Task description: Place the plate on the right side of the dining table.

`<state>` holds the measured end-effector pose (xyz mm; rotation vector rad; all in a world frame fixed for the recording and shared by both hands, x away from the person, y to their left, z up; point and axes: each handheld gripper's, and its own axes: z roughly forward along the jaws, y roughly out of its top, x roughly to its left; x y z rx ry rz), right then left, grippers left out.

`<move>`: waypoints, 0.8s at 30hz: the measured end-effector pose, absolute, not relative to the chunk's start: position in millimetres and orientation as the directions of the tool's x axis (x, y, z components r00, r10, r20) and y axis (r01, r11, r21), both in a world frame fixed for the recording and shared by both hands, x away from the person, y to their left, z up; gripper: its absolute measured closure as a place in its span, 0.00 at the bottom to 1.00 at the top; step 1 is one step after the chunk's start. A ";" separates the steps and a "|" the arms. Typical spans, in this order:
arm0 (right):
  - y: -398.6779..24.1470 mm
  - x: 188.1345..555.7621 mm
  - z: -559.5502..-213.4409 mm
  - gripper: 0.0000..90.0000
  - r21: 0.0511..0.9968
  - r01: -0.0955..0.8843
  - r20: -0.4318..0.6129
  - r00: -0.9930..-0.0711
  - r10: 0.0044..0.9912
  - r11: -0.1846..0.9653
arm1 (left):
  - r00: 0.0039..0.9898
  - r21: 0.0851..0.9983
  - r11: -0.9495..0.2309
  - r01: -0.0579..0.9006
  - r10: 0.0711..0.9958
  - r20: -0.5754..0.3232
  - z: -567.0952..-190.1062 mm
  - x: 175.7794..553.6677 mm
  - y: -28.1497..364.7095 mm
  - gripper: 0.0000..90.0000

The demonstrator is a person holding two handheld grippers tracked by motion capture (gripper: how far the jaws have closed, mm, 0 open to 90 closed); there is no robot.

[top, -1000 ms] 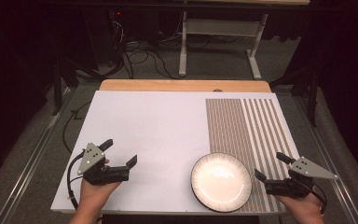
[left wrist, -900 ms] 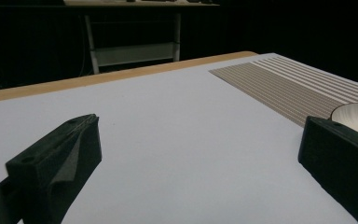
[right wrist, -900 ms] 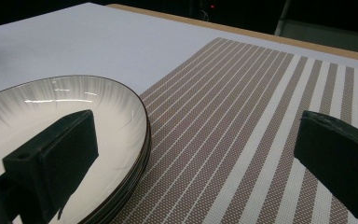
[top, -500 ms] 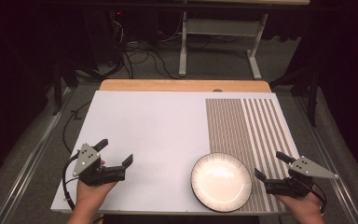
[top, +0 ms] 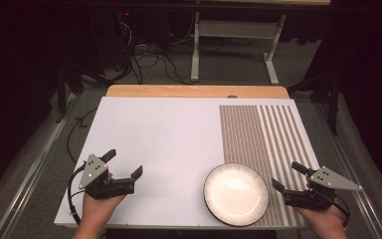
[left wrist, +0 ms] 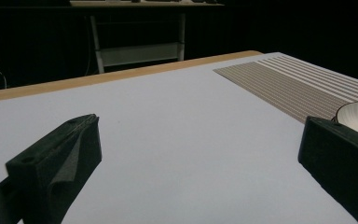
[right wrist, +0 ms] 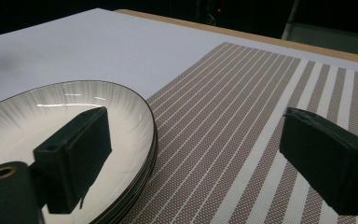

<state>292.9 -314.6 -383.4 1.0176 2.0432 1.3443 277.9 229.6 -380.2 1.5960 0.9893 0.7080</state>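
High view: right gripper rests at the near right corner of the table, on the striped placemat. The plate sits just to its left, near the front edge, overlapping the mat's left border.

Change over the last second: left gripper has drifted slightly toward the near left corner, nothing close to it but bare white tabletop. Right hand has not shifted, but its jaws have just been closing a little from full spread. Nothing is between them yet.

Right gripper view: 2 black jaws wide apart. Left jaw hangs over the plate's right rim; whether it touches the rim cannot be told. Right jaw stands above the mat. The rim looks doubled, possibly 2 plates stacked; not certain.

Left gripper view: jaws spread wide, empty, pointing across open table; the plate's edge peeks in behind the right-hand jaw, well apart.

Reading: the slight narrowing suggests the right gripper is lining up for a pinch on the plate's near right rim. Grasp not yet made; the plate lies flat and unlifted. A thin, glossy rim will likely need 1 jaw slid under the lip before the squeeze.
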 end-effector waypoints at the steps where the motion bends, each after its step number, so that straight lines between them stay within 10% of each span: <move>1: -314.6 292.9 -383.6 0.17 0.918 0.314 -0.005 -0.606 0.796 0.245 | 0.477 0.969 -0.079 0.236 0.878 -0.045 -380.2 277.6 229.5 0.00; 24: -308.1 288.5 -385.4 0.93 0.858 0.343 -0.029 -0.712 0.702 0.383 | 0.481 0.966 -0.106 0.237 0.877 -0.022 -380.4 277.3 225.5 0.00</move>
